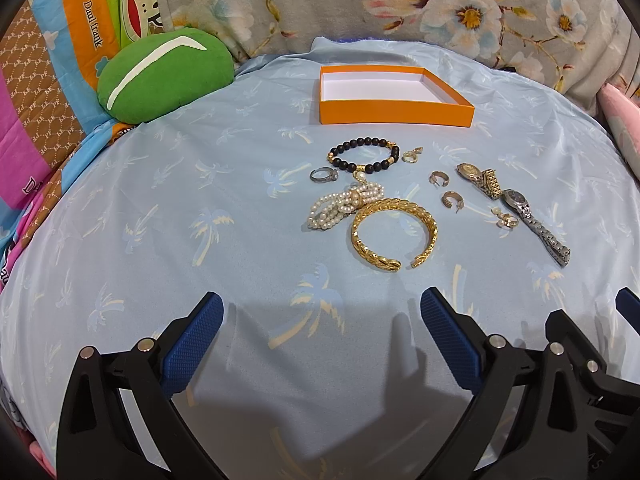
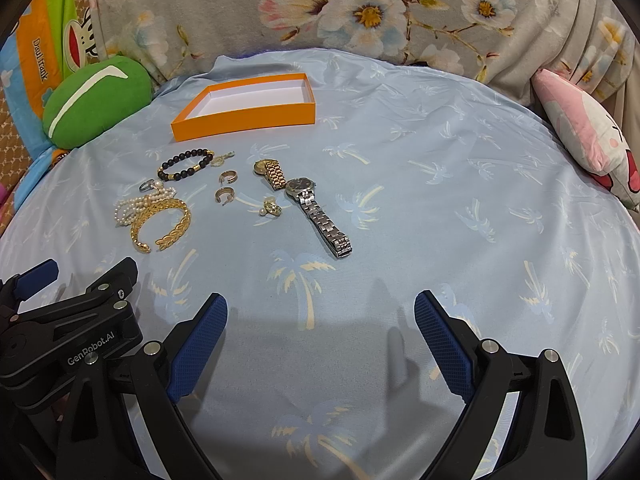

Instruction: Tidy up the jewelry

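An open orange box with a white inside lies empty at the back of the blue cloth. In front of it lie a black bead bracelet, a silver ring, a pearl bracelet, a gold cuff bangle, gold hoop earrings, a gold watch and a silver watch. My left gripper and right gripper are both open and empty, near the front, short of the jewelry.
A green cushion sits at the back left. A pink plush pillow lies at the right. A floral blanket runs along the back. The right gripper's body shows beside my left one.
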